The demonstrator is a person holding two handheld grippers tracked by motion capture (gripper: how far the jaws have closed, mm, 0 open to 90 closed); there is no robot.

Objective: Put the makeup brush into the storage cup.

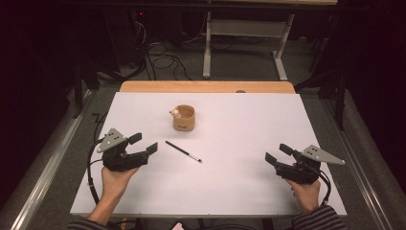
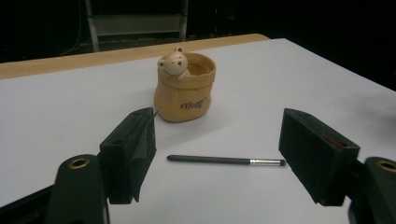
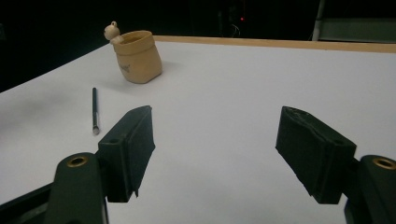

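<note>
A tan sack-shaped cup with a small bear figure on its rim stands upright near the table's far middle; it is also in the left gripper view and the right gripper view. A thin black pen with a silver tip lies flat in front of the cup. My left gripper is open at the table's left, its jaws wide apart and pointing at the pen. My right gripper is open at the right, empty, well away from the pen.
The white table sheet has a wooden strip along its far edge. Beyond it, a grey desk frame and loose cables sit on the dark floor. A metal rail runs along the left.
</note>
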